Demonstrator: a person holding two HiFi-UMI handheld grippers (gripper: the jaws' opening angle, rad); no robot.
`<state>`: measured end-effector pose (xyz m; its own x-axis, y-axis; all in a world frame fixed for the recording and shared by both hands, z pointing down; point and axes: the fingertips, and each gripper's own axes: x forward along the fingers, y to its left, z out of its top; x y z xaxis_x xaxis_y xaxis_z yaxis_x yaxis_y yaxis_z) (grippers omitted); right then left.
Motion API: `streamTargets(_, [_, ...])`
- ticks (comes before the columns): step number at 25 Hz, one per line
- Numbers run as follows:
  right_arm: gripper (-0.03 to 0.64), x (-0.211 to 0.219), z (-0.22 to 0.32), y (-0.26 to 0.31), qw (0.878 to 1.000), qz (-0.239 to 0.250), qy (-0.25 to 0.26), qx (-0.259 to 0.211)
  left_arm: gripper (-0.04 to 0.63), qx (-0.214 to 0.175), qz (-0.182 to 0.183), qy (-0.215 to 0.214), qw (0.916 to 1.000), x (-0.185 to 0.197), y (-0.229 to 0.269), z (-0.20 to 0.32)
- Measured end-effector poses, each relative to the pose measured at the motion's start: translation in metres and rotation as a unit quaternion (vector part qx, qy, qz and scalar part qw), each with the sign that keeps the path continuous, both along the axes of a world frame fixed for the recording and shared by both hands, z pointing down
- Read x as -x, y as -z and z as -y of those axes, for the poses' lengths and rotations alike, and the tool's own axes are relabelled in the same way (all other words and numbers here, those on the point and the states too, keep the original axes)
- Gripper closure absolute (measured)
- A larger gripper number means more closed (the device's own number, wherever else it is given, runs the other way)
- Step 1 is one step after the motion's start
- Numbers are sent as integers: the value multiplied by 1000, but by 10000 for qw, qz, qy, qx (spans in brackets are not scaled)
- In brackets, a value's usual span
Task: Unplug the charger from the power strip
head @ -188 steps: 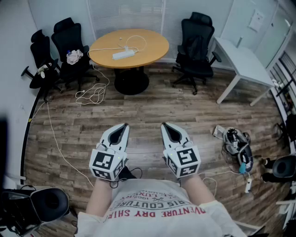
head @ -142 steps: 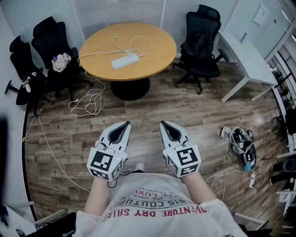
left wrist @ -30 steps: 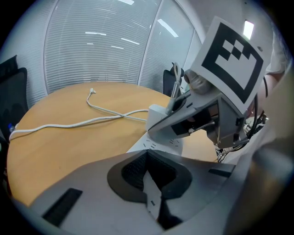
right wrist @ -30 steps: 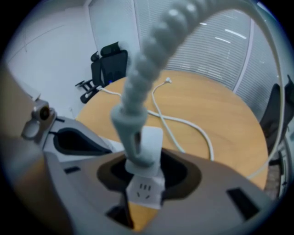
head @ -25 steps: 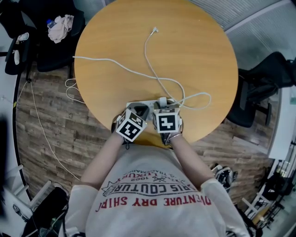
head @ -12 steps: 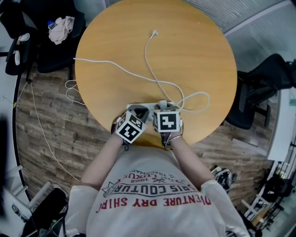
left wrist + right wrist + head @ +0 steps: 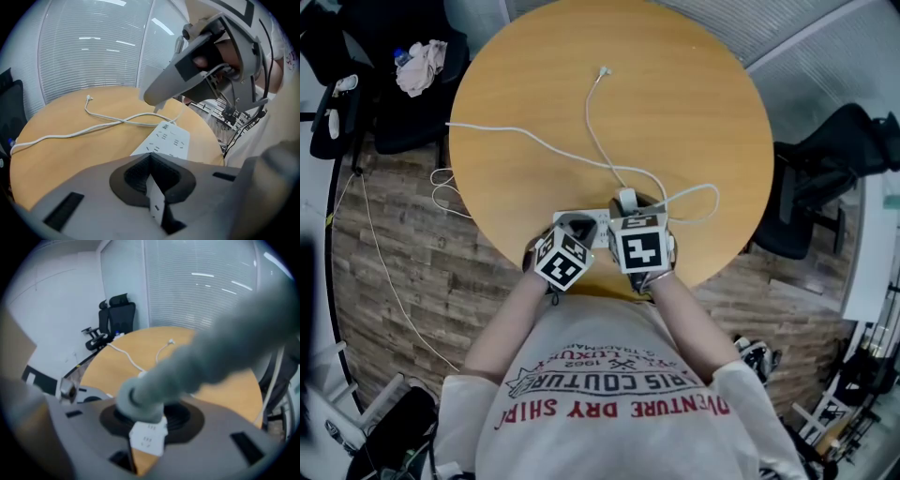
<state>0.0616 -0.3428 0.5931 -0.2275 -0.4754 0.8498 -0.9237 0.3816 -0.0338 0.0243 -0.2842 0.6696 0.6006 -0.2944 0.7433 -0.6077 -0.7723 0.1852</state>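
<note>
Two tongs share the work. Jaws of the left tongs (image 7: 151, 161) pinch the near end of the power strip (image 7: 168, 139), pinning it to the table (image 7: 56, 150). The strip runs ahead of them and passes under the right tongs (image 7: 150, 420). Jaws of the right tongs are clamped on the white charger (image 7: 148, 437), held above the strip and apparently clear of its socket; the pins cannot be seen. Good practice: draw straight up without rocking while the left grip keeps the strip flat. The cable (image 7: 108, 123) trails ahead of both tongs; its slack should prevent snagging.
</note>
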Motion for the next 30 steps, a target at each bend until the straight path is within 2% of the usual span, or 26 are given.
streamTargets(9, [459,-12,-8,20,9990,331,-128,-277,565,83,-45,52,9999,2,-2,2])
streamTargets(13, [457,-16,-13,32,9979,455,-59,-459,565,129,-134,224,9996,3,3,3])
streamTargets(18, [459,-19,-18,54,9943,722,37,-788,565,-455,-389,510,9969,13,46,18])
streamTargets(23, [460,-19,-22,82,9878,982,150,-1199,565,-1125,-875,1001,9847,31,110,30])
streamTargets(30, [460,-16,-22,119,9747,1258,236,-1830,565,-2130,-1364,1502,9558,61,198,35])
